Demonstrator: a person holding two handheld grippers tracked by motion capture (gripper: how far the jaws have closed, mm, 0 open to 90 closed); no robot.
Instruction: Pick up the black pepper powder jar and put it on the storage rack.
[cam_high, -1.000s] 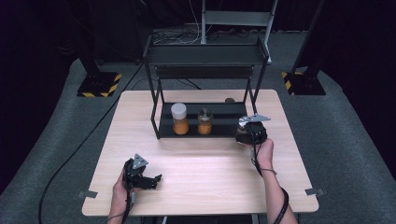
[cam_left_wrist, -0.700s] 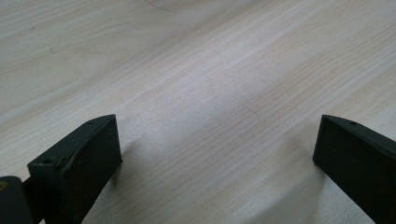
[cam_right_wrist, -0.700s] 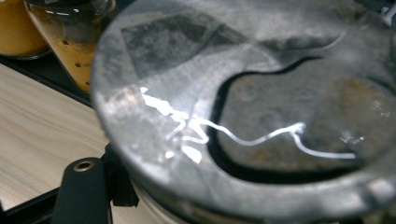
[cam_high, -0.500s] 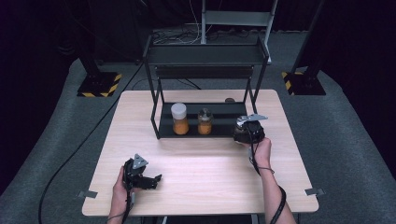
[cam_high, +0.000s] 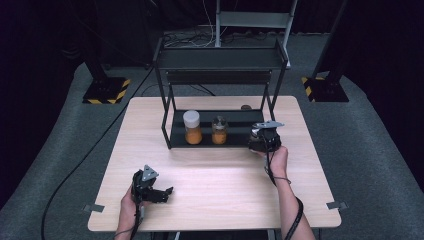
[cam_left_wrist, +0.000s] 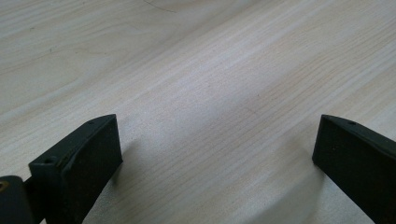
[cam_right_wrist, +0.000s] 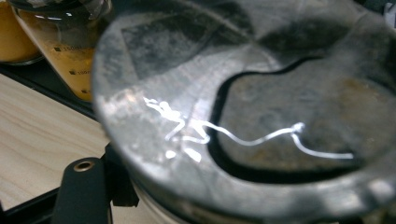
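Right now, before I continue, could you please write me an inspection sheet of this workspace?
Surface: wooden table, bare at the front.
Job's things: lidded jar in the right gripper at the rack's lower shelf; two orange-filled jars stand there.
Clutter: small dark object behind the rack.
Grippers: left gripper open, low over the table; right gripper shut on the jar.
Cables: black cable across the floor at left.
Surroundings: grey carpet, striped stand bases.

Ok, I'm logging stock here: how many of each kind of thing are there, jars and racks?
Jars on the rack shelf: 2 (white-lidded jar, smaller jar)
Jars in the right gripper: 1 (held jar)
Racks: 1
Total: 4
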